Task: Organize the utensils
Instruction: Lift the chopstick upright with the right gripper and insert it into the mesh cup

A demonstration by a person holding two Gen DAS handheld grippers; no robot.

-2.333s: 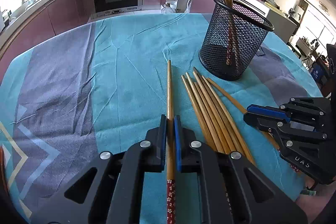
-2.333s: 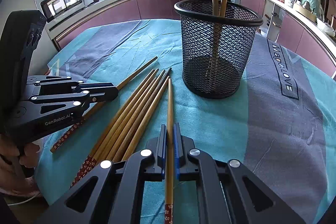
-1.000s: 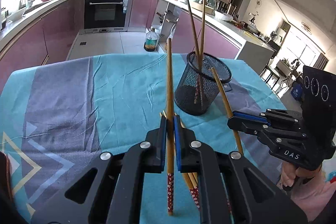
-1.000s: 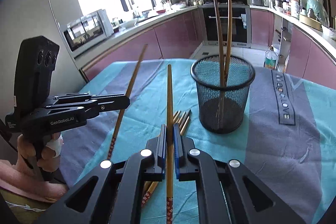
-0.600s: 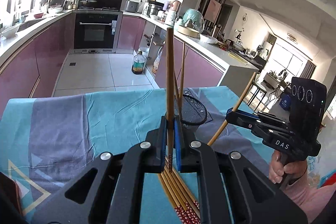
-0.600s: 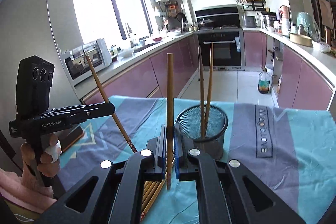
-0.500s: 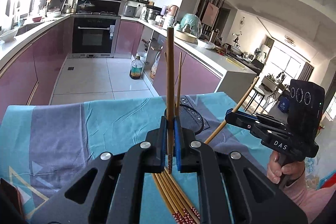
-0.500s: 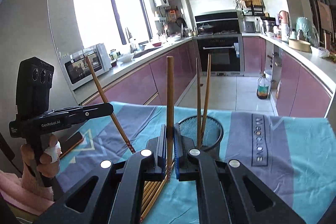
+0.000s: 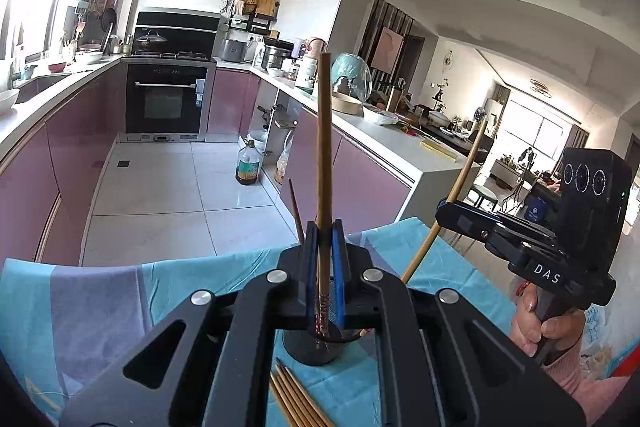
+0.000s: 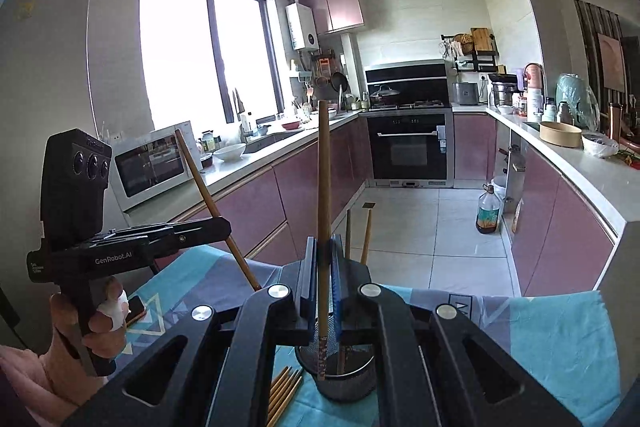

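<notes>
My left gripper point(image 9: 323, 247) is shut on a wooden chopstick point(image 9: 323, 147) that stands upright, its patterned lower end over the mouth of the black mesh holder point(image 9: 312, 353). My right gripper point(image 10: 323, 251) is shut on a second upright chopstick point(image 10: 323, 187), whose patterned end hangs at the holder's point(image 10: 348, 383) opening. Two chopsticks point(image 10: 366, 235) stand in the holder. Each gripper hides most of the holder in its own view. The right gripper point(image 9: 442, 209) shows on the right of the left wrist view, and the left gripper point(image 10: 226, 227) on the left of the right wrist view. Several loose chopsticks point(image 9: 296, 401) lie beside the holder.
The table wears a teal and grey cloth point(image 9: 100, 307). A dark phone point(image 10: 136, 307) lies near its left side. Beyond the far edge are the tiled kitchen floor point(image 9: 168, 187), an oil bottle point(image 9: 248, 167) and pink cabinets. A hand point(image 9: 540, 327) holds each gripper.
Both grippers have risen with their chopsticks, which have swung from slanted to upright. The holder has slid from ahead of the fingers to below them.
</notes>
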